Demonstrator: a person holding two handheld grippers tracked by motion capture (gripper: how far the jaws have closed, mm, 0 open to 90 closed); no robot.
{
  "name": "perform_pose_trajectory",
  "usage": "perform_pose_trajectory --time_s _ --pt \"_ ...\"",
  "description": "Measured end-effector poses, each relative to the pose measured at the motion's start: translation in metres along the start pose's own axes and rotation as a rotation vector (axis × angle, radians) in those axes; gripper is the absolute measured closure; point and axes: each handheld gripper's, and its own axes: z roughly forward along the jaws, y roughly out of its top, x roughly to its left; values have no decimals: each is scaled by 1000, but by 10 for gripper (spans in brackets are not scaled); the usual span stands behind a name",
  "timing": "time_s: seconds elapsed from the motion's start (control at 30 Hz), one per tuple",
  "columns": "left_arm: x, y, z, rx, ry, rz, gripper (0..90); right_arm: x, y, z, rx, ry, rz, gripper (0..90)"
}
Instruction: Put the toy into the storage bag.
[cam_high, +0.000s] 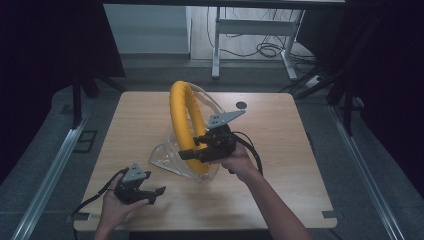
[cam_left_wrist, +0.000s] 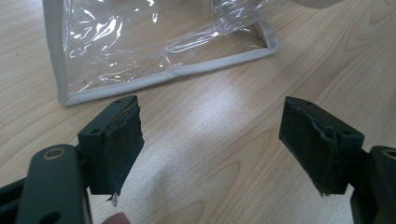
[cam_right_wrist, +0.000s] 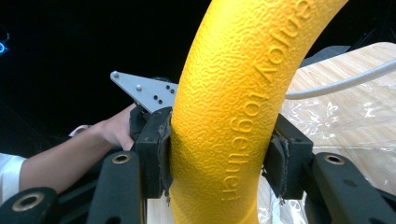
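Both grippers were busy — right gripper (cam_high: 192, 153) clamped the yellow ring (cam_high: 182, 116) inside the clear bag (cam_high: 165, 156); left gripper (cam_high: 152, 194), open beside the bag, likely needed its rim next

The ring (cam_high: 186, 125) stands upright near the middle of the table (cam_high: 280, 150), its lower part inside the open plastic bag (cam_high: 167, 157). The right gripper (cam_high: 192, 152) sits at the ring's lower right. The left gripper (cam_high: 155, 192) lies nearer the front edge, left of the bag.

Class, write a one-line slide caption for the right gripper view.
Right claw clamps a yellow ring above a clear plastic bag on the wooden table.
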Motion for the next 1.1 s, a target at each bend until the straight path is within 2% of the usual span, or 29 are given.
perform_pose_trajectory --time_s 0.3,0.4,0.43,0.47,0.5,0.6,0.63,0.7,0.8,1.1 --pt "0 0 1 12 -2 3 212 -5 -5 -1 1 -79 1 460" --pt "0 0 1 15 -2 4 209 -5 -6 -3 -6 -139 -22 445" --pt "0 0 1 17 -1 6 209 -5 -8 -3 4 -183 -37 436" --pt "0 0 1 18 -2 7 209 -5 -8 -3 4 -183 -37 436" --pt "0 0 1 18 -2 7 209 -6 -10 -2 18 -207 -51 435" --pt "0 0 2 21 -1 8 208 -6 -12 -2 20 -200 -48 421" --pt "0 0 1 21 -1 7 209 -6 -12 -3 20 -209 -49 388" --pt "0 0 1 19 -2 6 208 -5 -12 -4 17 -219 -51 377" --pt "0 0 1 16 -1 6 209 0 -12 -10 -17 -245 -62 340" --pt "0 0 1 13 0 4 209 5 -17 -30 -59 -288 -76 337"
